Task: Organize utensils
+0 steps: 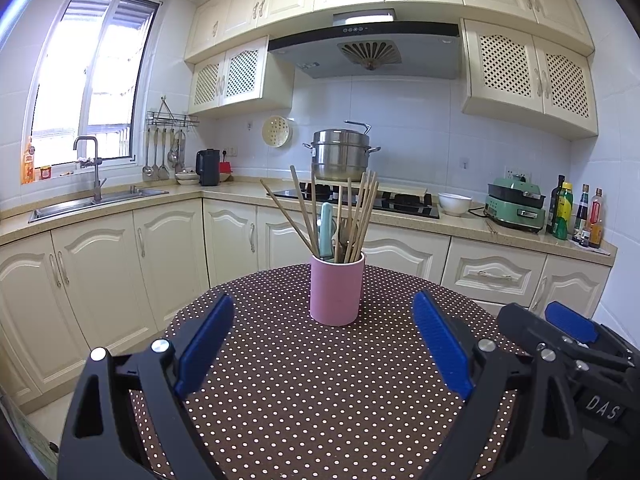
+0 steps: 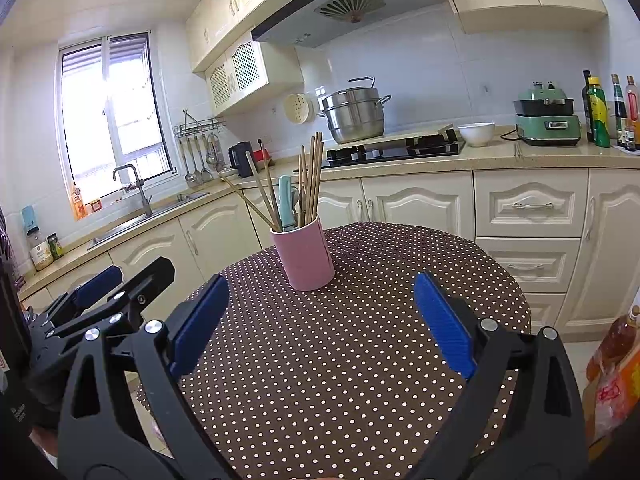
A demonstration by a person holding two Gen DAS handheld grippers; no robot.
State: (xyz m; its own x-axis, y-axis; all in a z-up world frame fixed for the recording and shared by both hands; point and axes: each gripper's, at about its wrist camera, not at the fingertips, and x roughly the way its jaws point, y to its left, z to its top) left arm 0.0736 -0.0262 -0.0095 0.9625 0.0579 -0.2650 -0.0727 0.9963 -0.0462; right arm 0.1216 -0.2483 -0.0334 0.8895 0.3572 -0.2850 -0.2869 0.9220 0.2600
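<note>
A pink cylindrical holder (image 1: 337,290) (image 2: 305,254) stands upright on the round table with a brown polka-dot cloth (image 1: 320,392) (image 2: 352,360). It holds several wooden chopsticks (image 1: 362,216) (image 2: 314,178) and a light teal handle (image 1: 326,230) (image 2: 286,206). My left gripper (image 1: 323,320) is open and empty, low over the table, short of the holder. My right gripper (image 2: 321,298) is open and empty, also short of the holder. The right gripper shows at the right of the left wrist view (image 1: 560,332); the left gripper shows at the left of the right wrist view (image 2: 104,292).
Cream kitchen cabinets (image 1: 120,264) and a counter run behind the table, with a sink (image 1: 96,204), a hob (image 1: 360,200) with a steel pot (image 1: 340,154), a white bowl (image 1: 455,203), a green appliance (image 1: 516,206) and bottles (image 1: 576,216). Bagged goods (image 2: 612,364) sit at the right of the table.
</note>
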